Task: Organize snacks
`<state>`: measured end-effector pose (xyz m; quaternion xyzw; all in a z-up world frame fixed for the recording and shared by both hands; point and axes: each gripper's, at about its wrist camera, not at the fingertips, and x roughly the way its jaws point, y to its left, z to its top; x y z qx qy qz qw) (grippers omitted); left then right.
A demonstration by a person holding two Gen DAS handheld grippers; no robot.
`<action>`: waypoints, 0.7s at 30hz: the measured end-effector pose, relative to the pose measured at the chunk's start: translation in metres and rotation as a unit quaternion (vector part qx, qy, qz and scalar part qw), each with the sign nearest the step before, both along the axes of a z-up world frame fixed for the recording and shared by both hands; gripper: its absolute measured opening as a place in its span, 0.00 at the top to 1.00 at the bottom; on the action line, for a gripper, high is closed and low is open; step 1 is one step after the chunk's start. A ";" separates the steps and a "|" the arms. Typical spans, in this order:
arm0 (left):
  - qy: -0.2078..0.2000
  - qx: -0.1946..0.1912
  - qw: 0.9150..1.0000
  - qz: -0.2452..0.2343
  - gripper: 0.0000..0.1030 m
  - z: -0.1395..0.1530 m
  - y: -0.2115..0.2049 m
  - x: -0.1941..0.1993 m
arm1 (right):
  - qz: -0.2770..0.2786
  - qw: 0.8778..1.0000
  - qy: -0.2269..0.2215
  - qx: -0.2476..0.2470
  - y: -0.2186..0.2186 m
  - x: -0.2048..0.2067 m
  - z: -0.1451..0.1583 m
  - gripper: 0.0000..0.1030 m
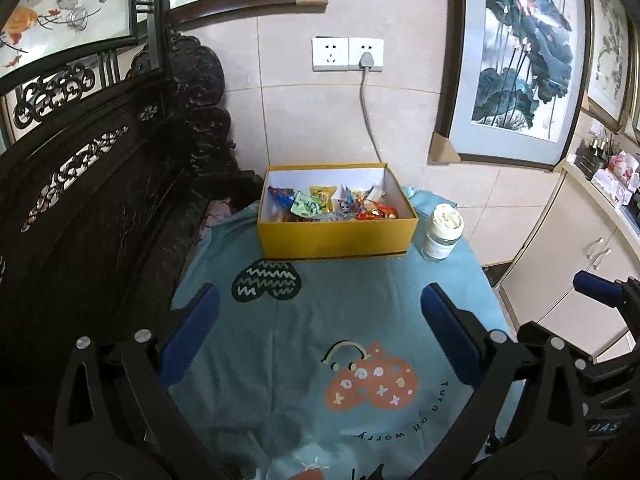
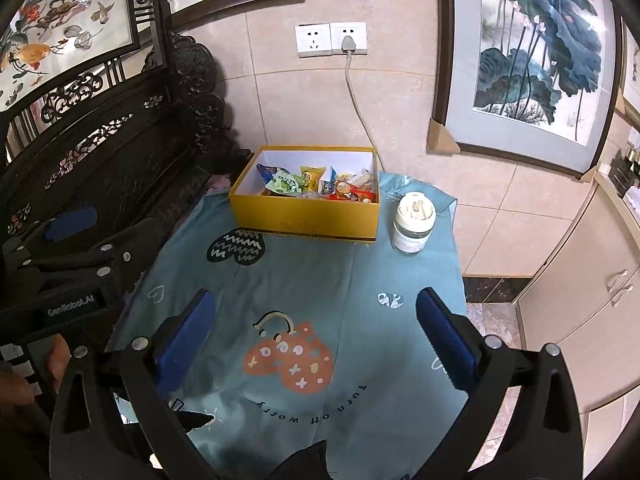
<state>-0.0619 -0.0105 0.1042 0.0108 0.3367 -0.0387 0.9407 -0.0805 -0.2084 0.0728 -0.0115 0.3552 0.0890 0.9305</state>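
A yellow cardboard box stands at the far end of a table covered by a teal printed cloth. Inside lie several wrapped snacks in mixed colours. My left gripper hangs open above the bare cloth, well short of the box, nothing between its blue pads. My right gripper is likewise open over the cloth, holding nothing. In the left wrist view the right gripper's blue fingertip shows at the right edge; the left gripper body shows at the left of the right wrist view.
A small glass jar of toothpicks stands right of the box. A dark carved wooden screen borders the table's left side. A tiled wall with sockets and a cable lies behind. White cabinets stand to the right.
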 end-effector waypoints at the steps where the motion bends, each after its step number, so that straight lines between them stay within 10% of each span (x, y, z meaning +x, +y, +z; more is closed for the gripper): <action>1: 0.000 -0.001 1.000 0.000 0.02 0.000 0.000 0.000 | 0.001 1.000 0.000 0.000 0.000 0.000 0.000 0.02; 21: -0.034 -0.019 0.999 0.004 0.02 0.004 -0.004 -0.007 | 0.007 1.000 0.005 -0.005 -0.003 0.002 -0.006 0.02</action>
